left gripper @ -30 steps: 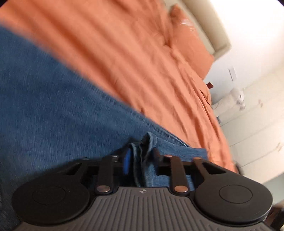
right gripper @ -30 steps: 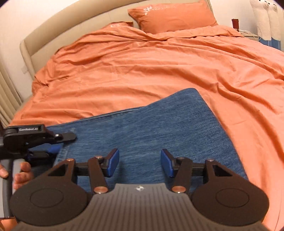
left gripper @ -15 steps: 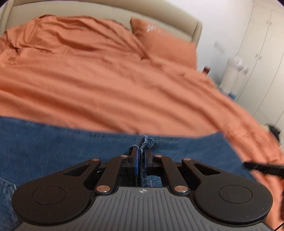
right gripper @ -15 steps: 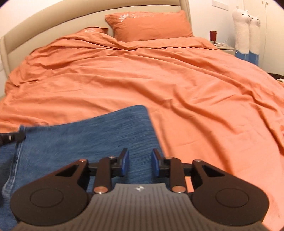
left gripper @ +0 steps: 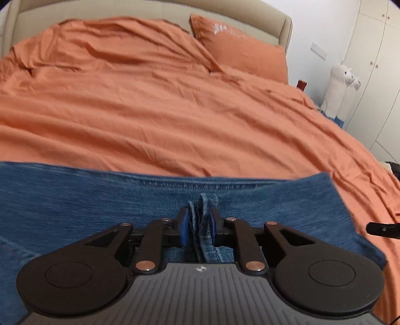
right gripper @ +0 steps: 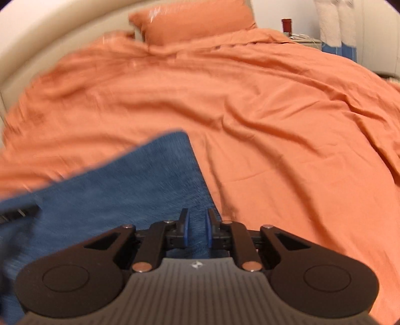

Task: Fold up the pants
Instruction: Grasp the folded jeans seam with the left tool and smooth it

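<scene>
The blue jeans lie across the near part of the orange bed. My left gripper is shut on a bunched fold of the jeans' denim, which stands up between the blue pads. In the right wrist view the jeans fill the lower left, blurred by motion. My right gripper sits low over the jeans' right edge, its jaws narrowed to a small gap with denim showing between them; whether it grips the cloth is unclear. The right gripper's tip shows at the left view's right edge.
The orange duvet covers the bed, with an orange pillow and a beige headboard at the far end. A white plush alpaca and white wardrobe doors stand to the right.
My right gripper's jaws have narrowed from wide open and it has moved to the jeans' right edge. My left gripper has swung level, still holding the denim.
</scene>
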The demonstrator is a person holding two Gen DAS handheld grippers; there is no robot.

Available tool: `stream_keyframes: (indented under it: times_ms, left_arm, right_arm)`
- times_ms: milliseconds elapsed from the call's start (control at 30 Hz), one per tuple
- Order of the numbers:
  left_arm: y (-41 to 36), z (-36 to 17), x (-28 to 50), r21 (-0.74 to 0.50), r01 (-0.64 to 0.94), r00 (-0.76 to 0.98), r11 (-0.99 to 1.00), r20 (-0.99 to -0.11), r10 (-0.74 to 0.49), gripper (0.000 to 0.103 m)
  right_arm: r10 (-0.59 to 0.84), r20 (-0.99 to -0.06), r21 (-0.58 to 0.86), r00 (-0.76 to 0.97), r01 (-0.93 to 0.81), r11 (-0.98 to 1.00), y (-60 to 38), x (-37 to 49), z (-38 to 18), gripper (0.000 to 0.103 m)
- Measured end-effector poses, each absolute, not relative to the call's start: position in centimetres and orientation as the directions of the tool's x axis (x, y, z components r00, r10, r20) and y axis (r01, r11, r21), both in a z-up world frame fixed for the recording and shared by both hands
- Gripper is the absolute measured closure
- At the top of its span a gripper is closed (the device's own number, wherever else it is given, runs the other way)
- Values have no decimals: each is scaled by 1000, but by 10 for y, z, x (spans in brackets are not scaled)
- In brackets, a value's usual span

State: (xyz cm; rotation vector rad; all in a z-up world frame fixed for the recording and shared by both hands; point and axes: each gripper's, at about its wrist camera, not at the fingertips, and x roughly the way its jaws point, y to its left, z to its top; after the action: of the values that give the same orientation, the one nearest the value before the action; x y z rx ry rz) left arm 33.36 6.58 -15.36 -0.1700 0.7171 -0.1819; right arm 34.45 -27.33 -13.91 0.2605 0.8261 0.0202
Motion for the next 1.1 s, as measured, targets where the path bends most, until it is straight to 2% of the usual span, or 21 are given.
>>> stream_keyframes:
  times_ms: [133, 300, 400, 533, 700, 767, 833, 867, 933, 1100]
  left_arm:
    - [61, -138, 310, -237, 131, 701, 963, -664, -259, 85]
    - [34, -129, 281, -164, 208, 660, 964, -704, -262, 85]
    - [24, -139, 278, -146, 216, 619, 965, -744, -251, 85]
    - [22, -162, 279, -103, 195, 577, 976, -792, -198, 86]
    - [28, -170, 280, -132, 156, 560, 979, -804, -198, 81]
    - [28, -164, 276, -118, 143, 577, 983, -797, -180, 75]
    - [36, -153, 269, -143, 111, 594, 984, -784, -181, 74]
    - [41, -146, 264, -145, 86, 607, 986, -777, -167, 74]
    - [54, -126, 254, -133, 34, 648, 991, -751, -123, 74]
    - [104, -81, 226, -136, -162, 729, 977, -685, 26, 71]
  right_arm:
    - [133, -730, 262, 671, 95, 960, -280, 321, -129, 93]
    - [124, -741, 218, 660, 61, 974, -266, 302, -126, 93]
    - [97, -760, 147, 643, 24, 989, -258, 299, -134, 93]
    - [109, -809, 151, 578, 26, 988, -261, 304, -154, 99]
    - [82, -831, 90, 550, -12, 996, -253, 307, -166, 100]
    - [68, -830, 70, 554, -16, 997, -251, 306, -163, 101]
    - [58, -818, 61, 573, -13, 998, -251, 304, -157, 100]
    - [54, -804, 55, 593, -16, 998, -251, 301, -151, 96]
    - [69, -756, 58, 650, -39, 998, -248, 293, -138, 92]
    - [145, -611, 52, 779, -144, 988, -223, 276, -109, 92]
